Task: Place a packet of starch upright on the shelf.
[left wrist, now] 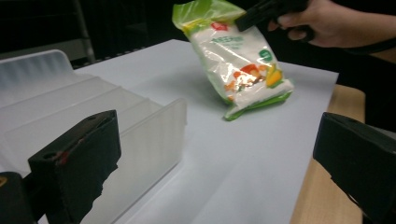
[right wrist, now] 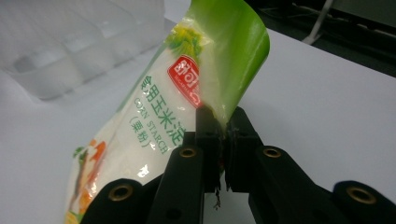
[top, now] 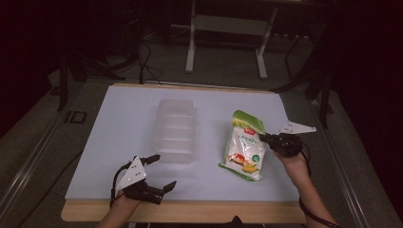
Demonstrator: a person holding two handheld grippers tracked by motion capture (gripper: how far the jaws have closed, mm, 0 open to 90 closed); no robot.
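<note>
Right gripper jaws clamped on the corn starch bag's thin edge, bag tilted up on the tabletop right of the clear tray. Risk: film slips or tears (thin pinch). Left gripper jaws spread, empty, beside the tray's near corner. Open room between bag and tray.
</note>
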